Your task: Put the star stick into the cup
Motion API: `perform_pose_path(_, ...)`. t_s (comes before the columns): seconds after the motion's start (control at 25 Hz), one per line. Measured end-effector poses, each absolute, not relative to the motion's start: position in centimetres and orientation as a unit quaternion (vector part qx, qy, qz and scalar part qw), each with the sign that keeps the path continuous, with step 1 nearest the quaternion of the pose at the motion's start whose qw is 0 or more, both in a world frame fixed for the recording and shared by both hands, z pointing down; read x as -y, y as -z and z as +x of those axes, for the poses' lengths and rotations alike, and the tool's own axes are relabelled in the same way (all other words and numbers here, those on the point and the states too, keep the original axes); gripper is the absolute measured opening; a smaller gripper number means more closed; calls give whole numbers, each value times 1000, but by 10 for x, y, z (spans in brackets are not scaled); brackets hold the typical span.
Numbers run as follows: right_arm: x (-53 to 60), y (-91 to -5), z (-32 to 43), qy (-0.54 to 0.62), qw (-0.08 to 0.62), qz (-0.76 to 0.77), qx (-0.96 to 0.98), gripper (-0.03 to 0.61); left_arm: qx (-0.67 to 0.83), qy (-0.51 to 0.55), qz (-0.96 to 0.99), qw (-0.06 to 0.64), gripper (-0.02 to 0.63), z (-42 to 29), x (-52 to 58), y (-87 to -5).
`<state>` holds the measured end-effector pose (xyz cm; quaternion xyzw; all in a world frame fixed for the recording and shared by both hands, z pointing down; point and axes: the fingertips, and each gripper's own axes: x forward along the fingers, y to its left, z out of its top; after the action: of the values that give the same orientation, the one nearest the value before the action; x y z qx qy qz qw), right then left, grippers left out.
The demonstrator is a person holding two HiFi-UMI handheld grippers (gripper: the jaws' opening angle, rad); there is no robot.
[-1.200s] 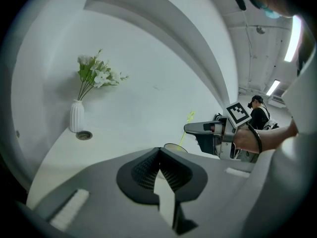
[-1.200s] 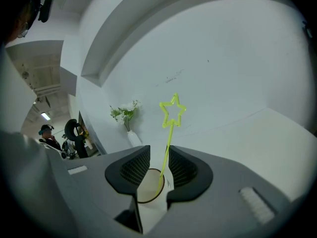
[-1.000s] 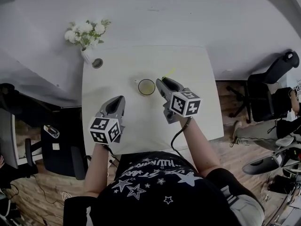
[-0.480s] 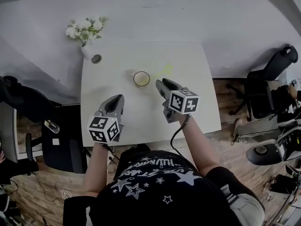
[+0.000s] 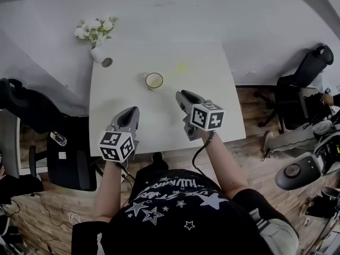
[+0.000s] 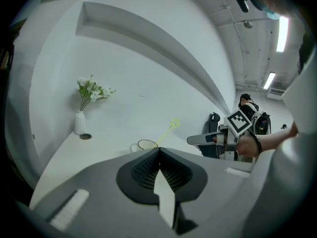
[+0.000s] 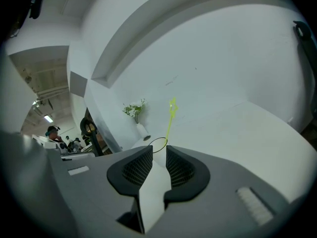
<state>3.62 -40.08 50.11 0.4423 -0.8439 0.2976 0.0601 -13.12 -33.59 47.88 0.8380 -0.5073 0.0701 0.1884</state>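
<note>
Two hand-held grippers hover over a white table (image 5: 212,116) in a white-walled room with a wood floor (image 5: 255,142).
The left gripper (image 5: 133,111) has its jaws pressed together. The right gripper (image 5: 180,94) has just been narrowing its jaws, which stand slightly apart with nothing between them. Beyond both, the star stick (image 5: 171,73) leans in the cup (image 5: 154,81). The lettering on the shirt is illegible.

My left claw (image 5: 132,112): jaws pressed together, nothing in them, tilted slightly downward. My right claw (image 5: 183,95): level beside it, a little farther forward, jaws parted, just been closing, nothing between them.
</note>
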Motion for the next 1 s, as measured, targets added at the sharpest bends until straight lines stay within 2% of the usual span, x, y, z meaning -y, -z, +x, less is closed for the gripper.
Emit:
perform_pose_path(0.28,366,-492,59,-293,49,438,849,17,506,-68,840,184,3,-106,305,-474)
perform_pose_path(1.0,247,-485,101,-269,61,410,869,16,513,-63,837,178,3,-52,191,-477)
